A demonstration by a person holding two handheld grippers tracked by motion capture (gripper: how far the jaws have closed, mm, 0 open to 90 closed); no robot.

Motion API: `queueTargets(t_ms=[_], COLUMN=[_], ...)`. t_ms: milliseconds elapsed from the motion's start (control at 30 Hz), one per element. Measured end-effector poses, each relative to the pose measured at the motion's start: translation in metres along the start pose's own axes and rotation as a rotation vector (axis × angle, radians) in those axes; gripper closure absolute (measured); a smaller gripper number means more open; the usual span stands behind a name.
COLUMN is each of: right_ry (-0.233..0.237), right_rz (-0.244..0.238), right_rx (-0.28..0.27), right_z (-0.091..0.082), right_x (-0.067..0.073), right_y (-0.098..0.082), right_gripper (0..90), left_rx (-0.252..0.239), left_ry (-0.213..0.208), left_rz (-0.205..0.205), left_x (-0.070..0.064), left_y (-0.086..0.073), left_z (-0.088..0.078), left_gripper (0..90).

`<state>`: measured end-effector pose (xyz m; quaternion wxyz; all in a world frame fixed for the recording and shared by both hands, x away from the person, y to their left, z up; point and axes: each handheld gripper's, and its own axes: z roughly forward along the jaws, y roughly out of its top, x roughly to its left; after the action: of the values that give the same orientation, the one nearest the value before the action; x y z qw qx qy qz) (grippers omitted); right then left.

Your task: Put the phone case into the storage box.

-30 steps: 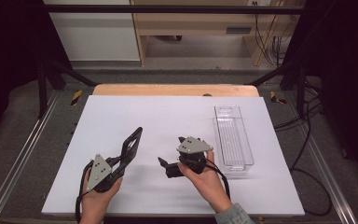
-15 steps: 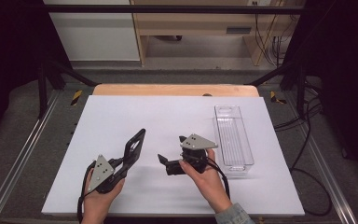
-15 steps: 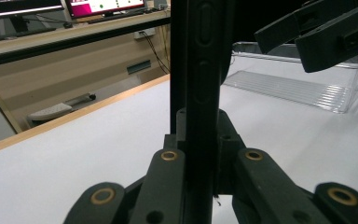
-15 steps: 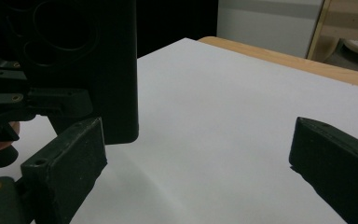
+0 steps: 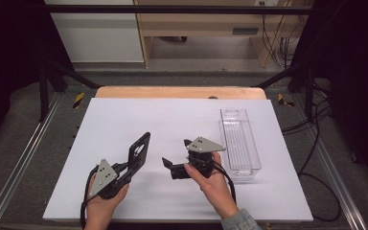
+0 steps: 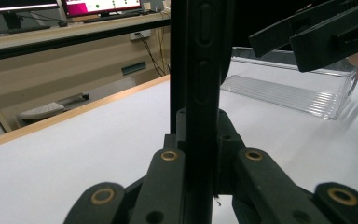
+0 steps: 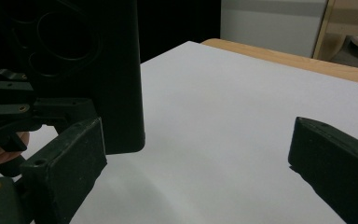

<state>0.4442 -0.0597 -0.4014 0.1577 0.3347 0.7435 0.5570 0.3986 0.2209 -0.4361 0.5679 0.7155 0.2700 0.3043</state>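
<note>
In the high view my left gripper (image 5: 144, 140) lies low over the white table (image 5: 182, 120) at the front left. Its long black jaws point up and to the right, pressed together with nothing between them. The left gripper view shows the same jaws (image 6: 200, 70) closed flat against each other. My right gripper (image 5: 176, 152) is held at the front centre and points left toward the left gripper's jaws. It stands open, and in the right gripper view its own jaws (image 7: 198, 135) are wide apart over bare table. The left gripper (image 7: 98, 70) stands just beyond its left jaw.
A clear plastic tray (image 5: 239, 141) lies lengthwise on the table's right side, just right of the right hand; it also appears in the left gripper view (image 6: 284, 88). A wooden strip (image 5: 179, 92) runs along the table's far edge. Metal rails flank the table.
</note>
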Motion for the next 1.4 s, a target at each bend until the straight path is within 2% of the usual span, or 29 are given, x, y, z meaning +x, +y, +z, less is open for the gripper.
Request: queueTargets(t_ms=[400, 633, 900, 1400], right_ry=[0.015, 0.049, 0.066, 0.111], right_rz=[0.018, 0.042, 0.048, 0.038], right_rx=[-0.041, -0.079, -0.115, -0.125], right_z=[-0.002, -0.003, -0.003, 0.006], right_x=[0.004, 0.011, 0.019, 0.037], right_y=[0.004, 0.009, 0.012, 0.009], right_gripper=[3.7, 3.4, 3.2, 2.7], left_rx=[-0.007, -0.028, -0.024, -0.018], left_ry=[-0.027, -0.042, -0.063, -0.087], left_rz=[-0.049, -0.077, -0.083, -0.091], left_x=[-0.002, -0.004, -0.007, -0.015], left_y=[0.0, 0.002, 0.003, 0.003], left_z=[0.001, 0.001, 0.002, 0.005], left_gripper=[84.9, 84.9, 84.9, 84.9])
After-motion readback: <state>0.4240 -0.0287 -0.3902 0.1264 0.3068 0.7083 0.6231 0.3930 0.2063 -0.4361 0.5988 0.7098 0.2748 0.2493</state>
